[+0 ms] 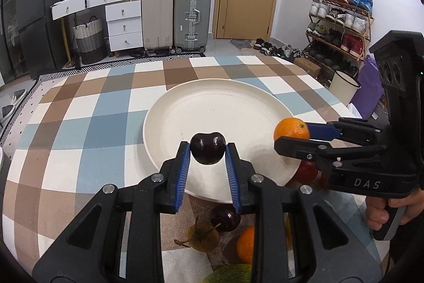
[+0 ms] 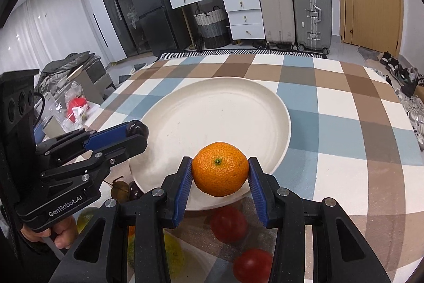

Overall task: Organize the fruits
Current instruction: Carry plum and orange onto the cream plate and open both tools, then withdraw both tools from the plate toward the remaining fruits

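Fruit held over the dish: the left claw (image 1: 208, 151) is clamped on a dark cherry (image 1: 208, 148), pinched between its blue pads at the very tips, while the right claw (image 2: 220, 173) is clamped on a mandarin orange (image 2: 220, 172), also gripped near the pad ends.

Below and behind the left claw, loose fruit waits on the checked tabletop (image 1: 79, 123): a second cherry (image 1: 225, 218), a brownish stemmed fruit (image 1: 202, 236), another orange (image 1: 245, 244) and a green-skinned fruit (image 1: 230, 273) at the frame's lower edge. Under the right claw lie two red fruits (image 2: 229, 223), and a yellow-green one (image 2: 173, 253) sits to its left.

Just ahead of both claws is the cream plate (image 1: 238, 94), with nothing on it; both fruits hang over its near rim, so neither has been set down.

The risks, judged from this: the cherry is glossy and round, held only at the tips, and could squirt out if squeezed harder or let go from a height, then roll across the smooth dish and over its shallow rim. The orange may roll likewise if released above rather than on the plate. The claws converge on the same near edge from either side and could knock each other or one another's fruit.

Beyond the plate the tabletop runs clear to its far edge.
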Action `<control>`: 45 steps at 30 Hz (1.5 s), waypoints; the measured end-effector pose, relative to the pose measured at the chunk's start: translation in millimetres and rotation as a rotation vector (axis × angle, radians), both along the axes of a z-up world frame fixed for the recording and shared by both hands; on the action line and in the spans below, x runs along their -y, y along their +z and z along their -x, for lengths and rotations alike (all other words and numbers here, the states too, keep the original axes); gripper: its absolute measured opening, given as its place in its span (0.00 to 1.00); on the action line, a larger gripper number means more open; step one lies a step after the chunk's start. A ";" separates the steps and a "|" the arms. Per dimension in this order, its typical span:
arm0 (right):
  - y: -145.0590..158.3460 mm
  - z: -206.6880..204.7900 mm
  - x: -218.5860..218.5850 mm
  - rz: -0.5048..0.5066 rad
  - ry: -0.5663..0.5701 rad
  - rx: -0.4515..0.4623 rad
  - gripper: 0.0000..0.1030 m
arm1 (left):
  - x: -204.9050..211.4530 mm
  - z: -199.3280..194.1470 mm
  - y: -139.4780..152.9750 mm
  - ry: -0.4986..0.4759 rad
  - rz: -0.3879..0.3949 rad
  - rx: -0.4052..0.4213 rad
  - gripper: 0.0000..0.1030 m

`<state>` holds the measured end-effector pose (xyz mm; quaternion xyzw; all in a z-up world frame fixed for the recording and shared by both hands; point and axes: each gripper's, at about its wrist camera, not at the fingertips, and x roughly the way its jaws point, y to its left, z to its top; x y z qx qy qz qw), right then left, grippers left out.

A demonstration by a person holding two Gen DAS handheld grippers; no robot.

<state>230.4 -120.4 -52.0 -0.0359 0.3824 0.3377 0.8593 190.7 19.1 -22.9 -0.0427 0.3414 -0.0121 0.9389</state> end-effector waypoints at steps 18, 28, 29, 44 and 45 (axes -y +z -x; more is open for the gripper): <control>15.8 17.5 31.5 -0.031 -0.048 0.087 0.98 | -11.0 29.7 16.6 0.089 0.005 0.053 0.88; 20.4 23.8 43.1 -0.011 -0.045 0.099 0.99 | -11.8 53.1 26.6 0.087 0.016 0.070 0.99; 20.8 24.9 43.8 -0.006 -0.043 0.101 0.99 | -11.7 54.8 26.6 0.088 0.017 0.069 0.99; 11.2 47.6 63.8 0.040 -0.024 0.078 0.99 | -8.7 103.8 21.8 0.101 0.010 0.011 0.99; 11.9 50.7 65.2 0.042 -0.023 0.082 0.99 | -7.7 105.3 22.5 0.100 0.012 0.009 0.99</control>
